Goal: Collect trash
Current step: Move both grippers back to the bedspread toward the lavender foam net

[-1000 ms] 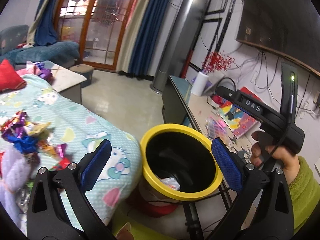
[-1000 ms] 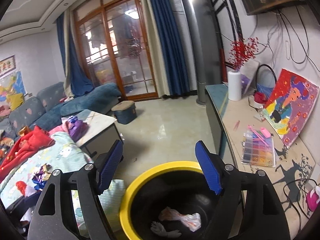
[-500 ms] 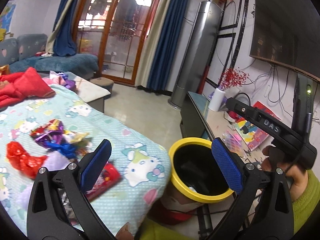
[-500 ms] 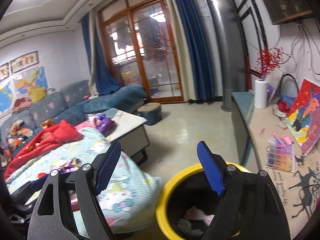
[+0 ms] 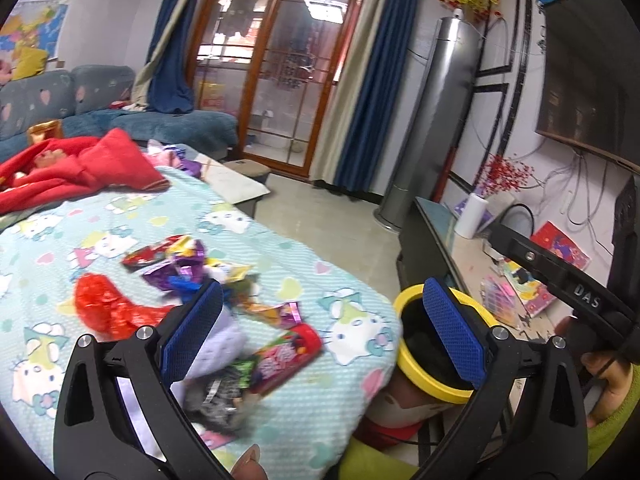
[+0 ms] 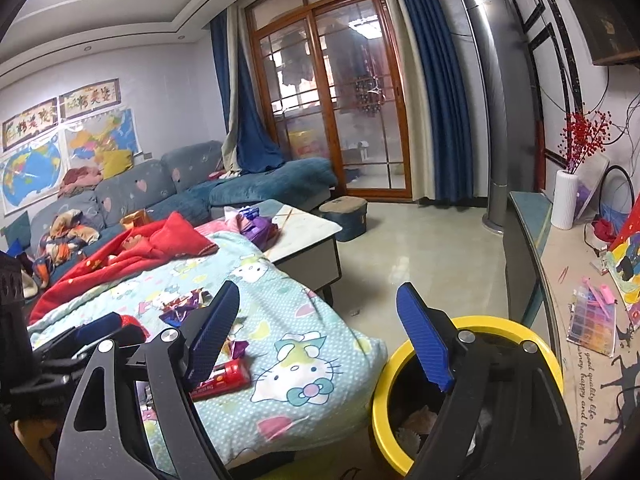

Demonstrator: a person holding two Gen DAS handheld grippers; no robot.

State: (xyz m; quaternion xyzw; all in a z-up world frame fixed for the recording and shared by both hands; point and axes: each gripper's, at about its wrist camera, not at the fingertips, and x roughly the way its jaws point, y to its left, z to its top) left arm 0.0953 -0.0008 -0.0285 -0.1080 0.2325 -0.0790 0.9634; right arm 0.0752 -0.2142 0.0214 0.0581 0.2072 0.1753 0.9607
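One yellow-rimmed trash bin [image 5: 436,388], one cartoon-print blanket [image 5: 132,216], one red tube-shaped snack pack [image 5: 288,354], one crumpled red wrapper [image 5: 102,306], one loose cluster of foil wrappers [image 5: 186,264], individual count indeterminate, one white vase [image 6: 565,199], two wall maps [image 6: 28,174], two blue-padded grippers [image 5: 320,332].

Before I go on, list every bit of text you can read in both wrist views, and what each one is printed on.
"DAS": white letters on the black right gripper body.
"good quality life": my best reading of the curved script on the wall-side counter; the rest is illegible.
Framed calligraphy banners: large characters, too blurred to read.
Red snack tube: print too small.
World map poster: labels too small.
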